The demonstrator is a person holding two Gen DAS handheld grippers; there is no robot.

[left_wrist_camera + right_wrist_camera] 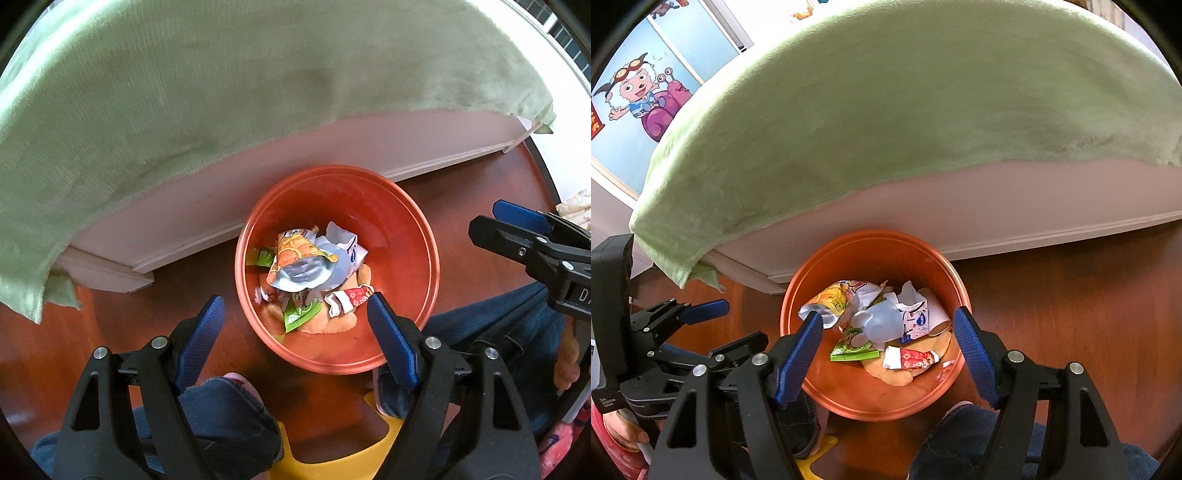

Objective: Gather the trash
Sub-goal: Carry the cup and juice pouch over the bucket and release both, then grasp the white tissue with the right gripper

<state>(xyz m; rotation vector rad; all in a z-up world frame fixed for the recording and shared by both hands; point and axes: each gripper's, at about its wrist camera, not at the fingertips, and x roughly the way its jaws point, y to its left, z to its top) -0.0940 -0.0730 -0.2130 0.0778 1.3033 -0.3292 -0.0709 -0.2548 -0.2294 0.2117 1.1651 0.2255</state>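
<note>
An orange bin (391, 206) stands on the wooden floor against the bed. Inside lie crumpled trash pieces: an orange juice pouch (299, 258), a green wrapper (299, 314) and a red-and-white wrapper (351, 299). My left gripper (295, 332) hangs open over the bin's near rim, nothing between its blue pads. In the right wrist view the bin (871, 254) also holds a pale blue plastic cup (882, 321) and a milk carton (918, 314). My right gripper (888, 350) is open above the bin and holds nothing. Each gripper shows in the other's view: the right gripper (487, 221), the left gripper (746, 321).
A bed with a green blanket (258, 92) and a white frame (997, 206) rises just behind the bin. A person's legs in jeans (229, 424) and a yellow object (332, 458) sit below the grippers. Reddish wooden floor (1071, 314) spreads to the right. A cartoon-painted door (639, 92) stands at far left.
</note>
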